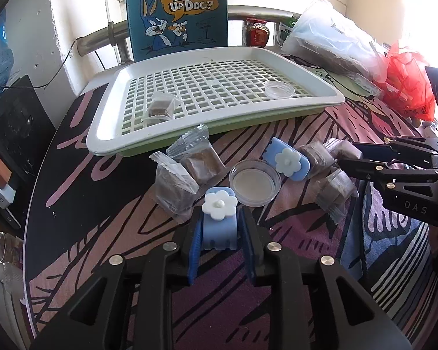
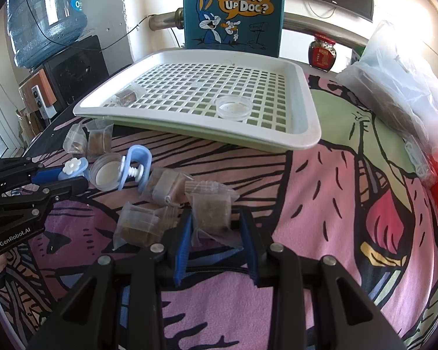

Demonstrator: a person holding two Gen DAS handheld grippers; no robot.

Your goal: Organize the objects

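The left tool [image 1: 220,230] pinches a blue clip [image 1: 219,221] near a clear dish [image 1: 254,183] on the worktop [image 1: 102,218]. The right tool [image 2: 216,227] stands spread around a sachet [image 2: 213,208]. Far behind lies the tray [image 1: 108,116], holding another sachet [image 1: 160,106] and dish [image 1: 279,89].

Tray [image 1: 102,134]: smooth white plastic, perforated grid. Small dish [image 1: 254,182]: clear glossy plastic. Packets [image 2: 213,213]: crinkled transparent film. Clip [image 1: 219,224]: matt blue plastic. Table cover [image 2: 321,192]: printed cloth.
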